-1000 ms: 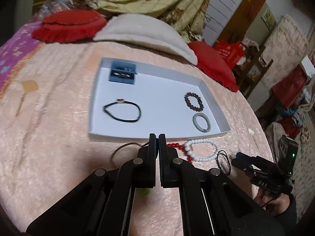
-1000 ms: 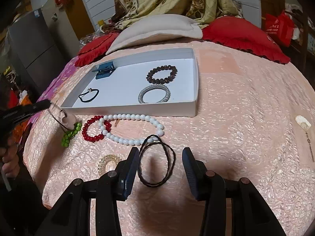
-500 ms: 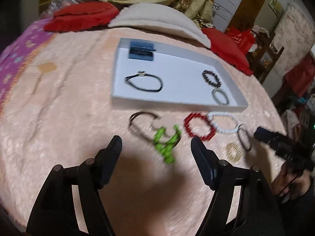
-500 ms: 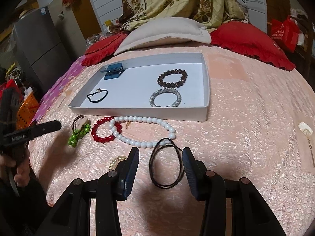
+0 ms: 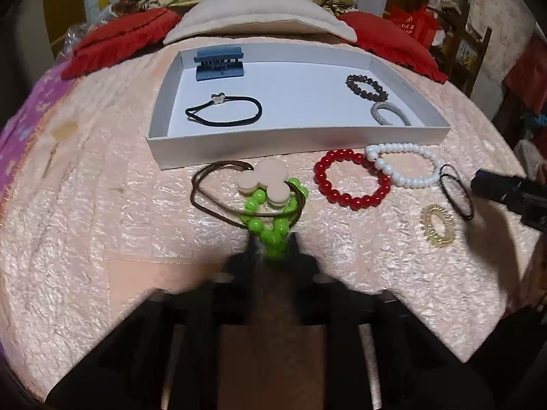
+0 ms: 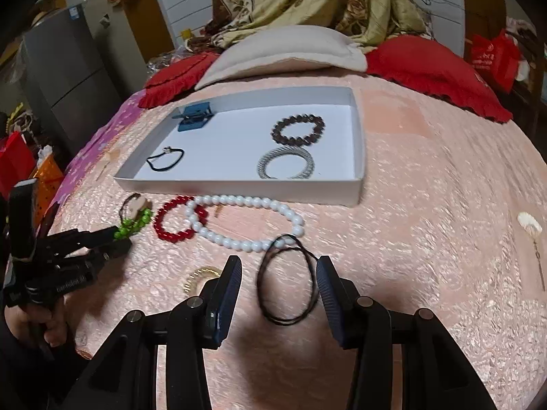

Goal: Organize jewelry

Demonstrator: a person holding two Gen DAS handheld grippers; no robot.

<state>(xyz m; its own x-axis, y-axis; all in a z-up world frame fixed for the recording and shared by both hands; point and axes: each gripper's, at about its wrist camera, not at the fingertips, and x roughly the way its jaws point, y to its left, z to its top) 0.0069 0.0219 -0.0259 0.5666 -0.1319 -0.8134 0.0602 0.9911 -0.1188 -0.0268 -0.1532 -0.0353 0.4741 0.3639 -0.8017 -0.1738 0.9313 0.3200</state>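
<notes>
On a bed spread with a pink textured cover (image 5: 102,239), a shallow white tray (image 5: 297,140) lies toward the far side, in front of a beige pillow (image 5: 259,13) flanked by red cushions (image 5: 119,41). Inside the tray, from left to right, are a blue hair claw (image 5: 218,63) in the far left corner, a black hair tie with a small bow (image 5: 224,111) nearer, then a dark brown bead bracelet (image 5: 365,87) and a silver-grey bracelet (image 5: 389,114) near the right wall. On the cover just in front of the tray, the leftmost piece is a brown cord hair tie with a beige flower charm (image 5: 263,179), lying over a green bead bracelet (image 5: 270,218). The left gripper (image 5: 273,251) is closing on the near end of that green bracelet, and the beads sit pinched between its blurred black fingers. To the right lie a red bead bracelet (image 5: 352,179), overlapped at its far right by a white bead bracelet (image 5: 403,164), then a gold spiral hair tie (image 5: 439,225) nearer. Furthest right is a thin black cord loop (image 6: 285,280), lying flat between the parted fingers of the right gripper (image 6: 278,285), whose pads stand on either side without pressing it.
</notes>
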